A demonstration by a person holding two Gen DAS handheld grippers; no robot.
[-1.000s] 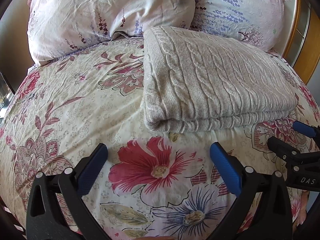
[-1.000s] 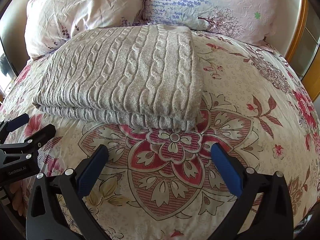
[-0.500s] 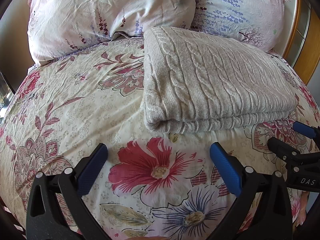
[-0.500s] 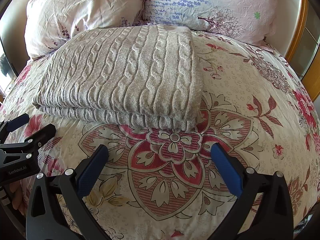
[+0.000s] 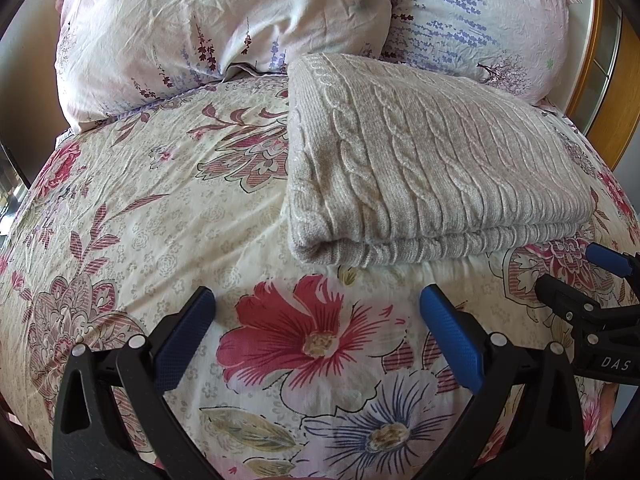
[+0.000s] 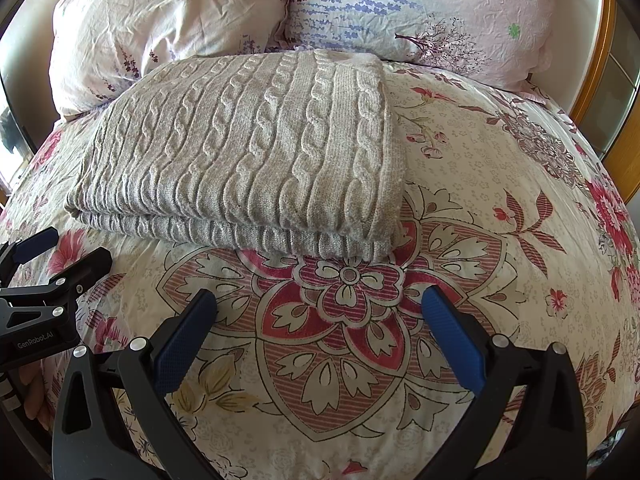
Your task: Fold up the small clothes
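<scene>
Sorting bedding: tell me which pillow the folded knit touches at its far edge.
The right-hand pillow, printed with blue-purple sprigs; the gray sweater reaches it.

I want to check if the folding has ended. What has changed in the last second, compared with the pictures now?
Nothing has visibly changed. The sweater lies folded on the bed as before. The left gripper and the right gripper are both open, empty and apart from the sweater, in the same places.
</scene>
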